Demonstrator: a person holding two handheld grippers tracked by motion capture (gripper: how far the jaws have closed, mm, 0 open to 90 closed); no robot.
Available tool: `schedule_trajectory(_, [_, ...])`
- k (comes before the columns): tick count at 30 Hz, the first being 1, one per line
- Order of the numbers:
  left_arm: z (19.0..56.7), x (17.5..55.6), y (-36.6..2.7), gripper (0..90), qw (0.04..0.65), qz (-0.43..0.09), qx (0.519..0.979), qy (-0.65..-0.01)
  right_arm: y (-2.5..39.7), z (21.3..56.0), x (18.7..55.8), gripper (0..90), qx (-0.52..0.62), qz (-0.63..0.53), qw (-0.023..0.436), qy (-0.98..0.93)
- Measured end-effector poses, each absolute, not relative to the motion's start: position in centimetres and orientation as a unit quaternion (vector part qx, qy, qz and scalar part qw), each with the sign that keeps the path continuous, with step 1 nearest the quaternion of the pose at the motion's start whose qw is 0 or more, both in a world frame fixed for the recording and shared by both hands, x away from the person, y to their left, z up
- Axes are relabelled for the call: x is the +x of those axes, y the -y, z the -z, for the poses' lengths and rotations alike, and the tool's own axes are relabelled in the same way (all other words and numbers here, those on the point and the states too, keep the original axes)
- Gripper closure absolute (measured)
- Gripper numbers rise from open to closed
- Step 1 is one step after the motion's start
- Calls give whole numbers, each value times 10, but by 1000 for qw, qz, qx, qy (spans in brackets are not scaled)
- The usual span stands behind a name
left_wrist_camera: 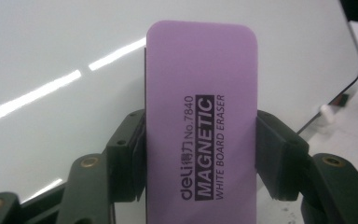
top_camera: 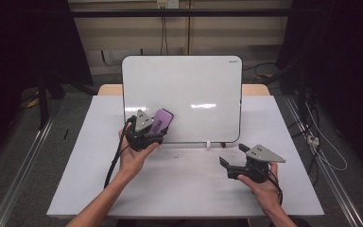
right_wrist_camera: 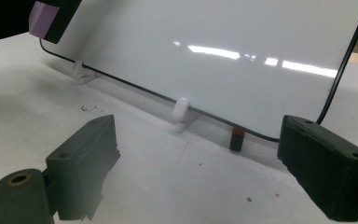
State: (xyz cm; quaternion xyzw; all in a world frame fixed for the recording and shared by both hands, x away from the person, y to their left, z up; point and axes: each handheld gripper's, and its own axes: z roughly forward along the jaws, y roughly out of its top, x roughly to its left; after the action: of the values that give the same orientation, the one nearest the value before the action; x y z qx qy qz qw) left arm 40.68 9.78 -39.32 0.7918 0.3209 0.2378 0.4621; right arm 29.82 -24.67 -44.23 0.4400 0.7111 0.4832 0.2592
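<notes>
A white board (top_camera: 189, 85) stands tilted back on the table, its face blank. My left gripper (top_camera: 152, 134) is shut on a purple magnetic whiteboard eraser (top_camera: 161, 120) and holds it against the board's lower left area. In the left gripper view the eraser (left_wrist_camera: 200, 116) sits between both jaws, its printed label facing the camera, with the board (left_wrist_camera: 51, 56) behind it. My right gripper (top_camera: 234, 155) rests open near the table's front right, nothing between its jaws. The right gripper view shows the board (right_wrist_camera: 214, 60) ahead and a corner of the eraser (right_wrist_camera: 43, 16) at top left.
The board stands on small white clip feet (right_wrist_camera: 182, 114) with a small black and red piece (right_wrist_camera: 237, 139) under its lower edge. The white table (top_camera: 184, 189) has bare room in front of the board. Dark curtains and cables surround the table.
</notes>
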Motion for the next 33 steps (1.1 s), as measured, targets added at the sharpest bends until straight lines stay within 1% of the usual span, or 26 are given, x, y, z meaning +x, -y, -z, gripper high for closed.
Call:
schedule_trajectory(6, [390,402,-98,412,469,-241,788,-317,245,443,297,116,435,-485,258,-713])
schedule_trajectory(12, [390,399,-97,412,494,-225,779,-314,246,442,296,115,438,-487,256,-711])
schedule_trajectory(22, [399,393,-90,412,509,-209,781,-296,239,437,299,117,435,-499,249,-707])
schedule_trajectory(33, [397,374,-79,412,521,-204,781,-279,235,426,298,115,430,-519,245,-697])
